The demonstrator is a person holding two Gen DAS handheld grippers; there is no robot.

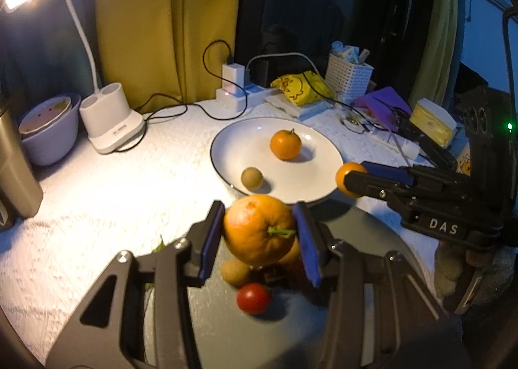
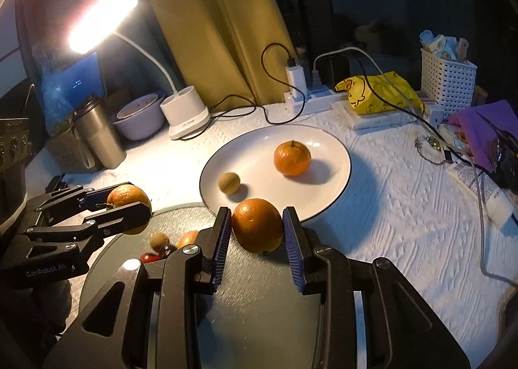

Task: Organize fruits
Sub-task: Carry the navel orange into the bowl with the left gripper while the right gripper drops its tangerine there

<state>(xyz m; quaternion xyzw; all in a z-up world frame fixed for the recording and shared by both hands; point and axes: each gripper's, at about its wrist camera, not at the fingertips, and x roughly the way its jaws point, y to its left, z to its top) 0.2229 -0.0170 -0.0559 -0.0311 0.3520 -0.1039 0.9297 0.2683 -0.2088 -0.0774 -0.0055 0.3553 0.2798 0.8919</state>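
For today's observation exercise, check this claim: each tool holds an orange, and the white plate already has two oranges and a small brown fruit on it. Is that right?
Not quite. The white plate holds one orange, not two, beside the small brown fruit; the right wrist view shows it. The left tool and right tool do each hold an orange.

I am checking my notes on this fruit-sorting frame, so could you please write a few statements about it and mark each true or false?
1. The left claw grips a large orange with a green stem. True.
2. The right claw is empty. False: it grips a stemless orange.
3. The round white plate holds a small mandarin and a small brown round fruit. True.
4. The red cherry tomato lies on the white plate. False: it lies on the dark grey round tray.
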